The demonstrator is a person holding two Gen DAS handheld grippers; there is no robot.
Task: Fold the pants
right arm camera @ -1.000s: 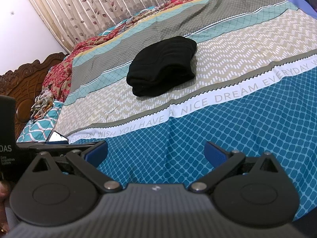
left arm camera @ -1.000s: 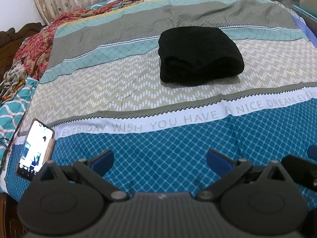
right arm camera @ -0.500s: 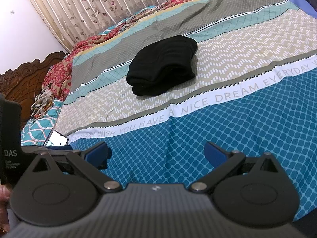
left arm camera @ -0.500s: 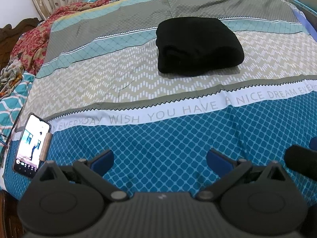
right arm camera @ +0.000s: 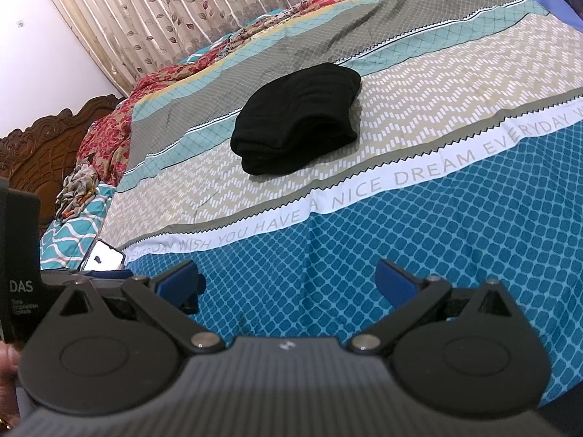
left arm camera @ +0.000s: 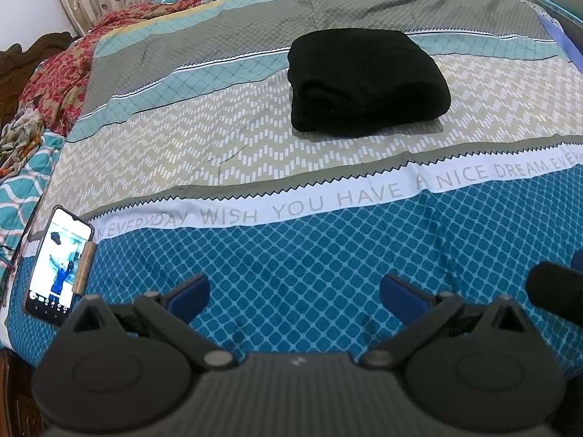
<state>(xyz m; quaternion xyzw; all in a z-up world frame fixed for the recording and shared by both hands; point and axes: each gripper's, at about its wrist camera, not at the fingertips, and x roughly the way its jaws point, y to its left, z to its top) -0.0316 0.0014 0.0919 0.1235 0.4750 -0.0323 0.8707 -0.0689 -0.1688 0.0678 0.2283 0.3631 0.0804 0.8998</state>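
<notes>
Pants [left arm camera: 368, 83] folded into compact black bundle, resting mid-bed on bedspread [left arm camera: 328, 255]. Left tongs [left arm camera: 294, 291] spread apart, empty, well short of bundle. Right tongs [right arm camera: 288, 280] likewise. Phone [left arm camera: 58, 264] near bed edge.

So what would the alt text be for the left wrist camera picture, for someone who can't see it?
Black pants lie folded in a compact bundle on a patterned bedspread, well beyond the open, empty left gripper in the foreground. A lit phone rests on the bed's left edge.
</notes>
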